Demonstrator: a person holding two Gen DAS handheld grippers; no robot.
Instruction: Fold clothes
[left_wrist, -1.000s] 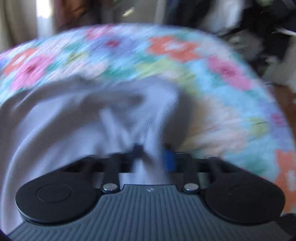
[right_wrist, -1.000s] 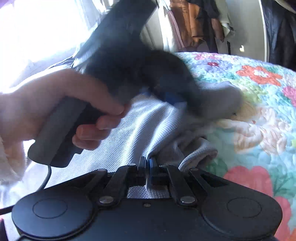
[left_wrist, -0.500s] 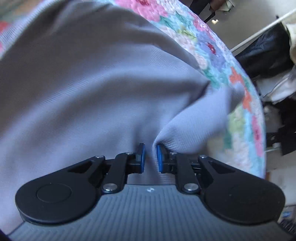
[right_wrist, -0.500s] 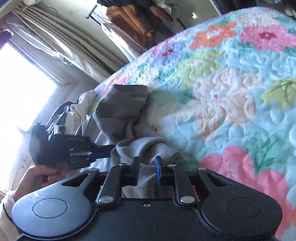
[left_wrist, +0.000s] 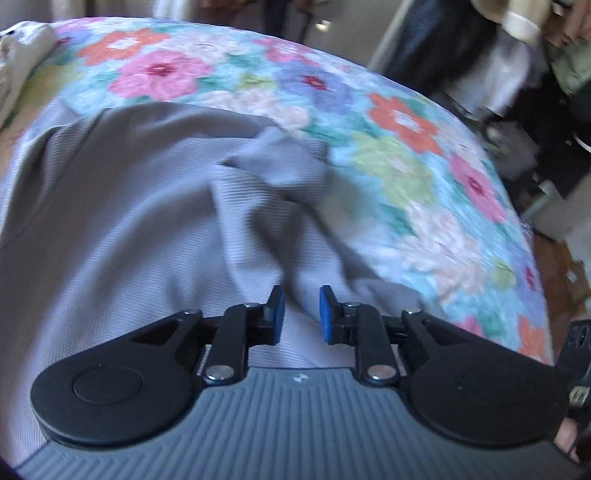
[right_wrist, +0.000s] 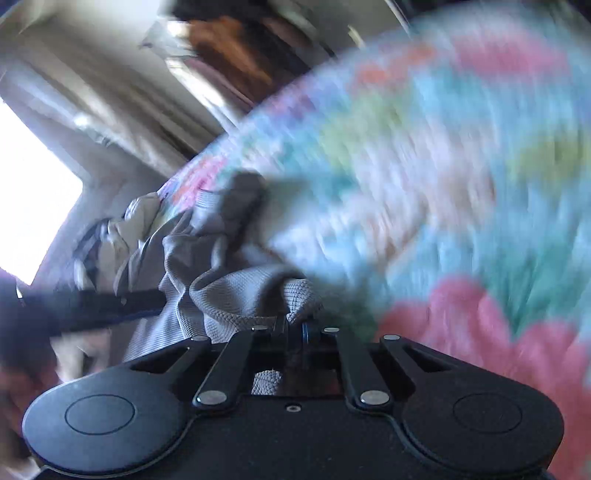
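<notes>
**Left jaws parted, right pinching the hem**

Since half a second ago the left gripper (left_wrist: 297, 309) has spread its blue pads and released the grey ribbed knit garment (left_wrist: 140, 206), which lies rumpled on the floral quilted bedspread (left_wrist: 424, 177). The right gripper (right_wrist: 293, 326) is clenched on a garment edge. Bare quilt stretches rightward to the bed's edge.

Blown-out window (right_wrist: 33, 206) glare, heavy motion blur, fisheye-curved edges
</notes>
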